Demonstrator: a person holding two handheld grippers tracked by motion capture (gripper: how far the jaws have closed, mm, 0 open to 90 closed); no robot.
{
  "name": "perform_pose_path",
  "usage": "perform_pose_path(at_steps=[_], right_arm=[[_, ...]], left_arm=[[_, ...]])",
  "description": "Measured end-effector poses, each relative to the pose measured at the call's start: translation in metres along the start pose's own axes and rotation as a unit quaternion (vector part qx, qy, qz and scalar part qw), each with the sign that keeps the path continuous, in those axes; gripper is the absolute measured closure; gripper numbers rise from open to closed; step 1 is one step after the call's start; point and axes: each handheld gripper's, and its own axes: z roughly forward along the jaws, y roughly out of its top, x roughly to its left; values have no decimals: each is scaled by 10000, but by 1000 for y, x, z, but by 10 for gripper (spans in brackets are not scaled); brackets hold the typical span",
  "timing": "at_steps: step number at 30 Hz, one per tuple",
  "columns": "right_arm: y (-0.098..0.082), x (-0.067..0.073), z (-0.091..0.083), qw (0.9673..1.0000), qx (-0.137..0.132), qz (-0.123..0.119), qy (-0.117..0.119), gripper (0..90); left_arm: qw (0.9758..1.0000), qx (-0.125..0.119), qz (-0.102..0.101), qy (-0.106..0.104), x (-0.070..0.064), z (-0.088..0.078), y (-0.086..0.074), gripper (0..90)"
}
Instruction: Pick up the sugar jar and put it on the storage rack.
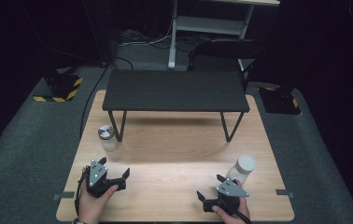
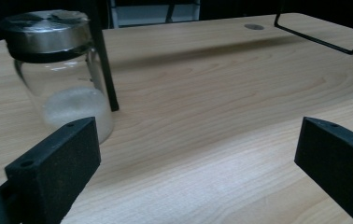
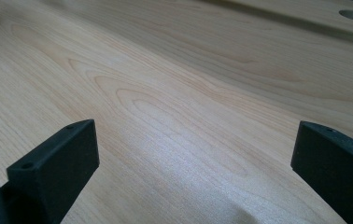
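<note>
Both grippers rest near the table's near edge with jaws spread wide and nothing between them: the left gripper [image 1: 118,179] at the near left, the right gripper [image 1: 209,192] at the near right. Two jars stand on the table [image 1: 174,154]. One jar [image 1: 108,138], metal-lidded with white powder at the bottom, stands just beyond the left gripper, beside the left leg of the shelf [image 1: 174,90]; in the left gripper view it [image 2: 60,70] stands ahead, left of the jaws. The second, a white-lidded jar [image 1: 243,169], stands just beyond the right gripper, close to the right edge. One black shelf spans the far half. Bare wood lies open between the grippers and under the shelf.
</note>
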Motion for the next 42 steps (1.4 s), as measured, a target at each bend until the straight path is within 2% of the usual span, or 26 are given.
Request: perform_pose_path(at_steps=[5, 17, 26, 42], right_arm=[[0, -2, 0, 10000, 7, 38, 29, 6], [0, -2, 0, 10000, -14, 63, 5, 6], [0, -1, 0, 10000, -2, 36, 4, 6], [-1, 0, 0, 10000, -13, 0, -14, 6]], left_arm=[[9998, 71, -124, 116, 8, 3, 3, 3], [9992, 53, -116, 391, 28, 7, 5, 3], [9988, -35, -171, 457, 40, 14, 9, 3], [9982, -149, -192, 541, 54, 41, 22, 5]])
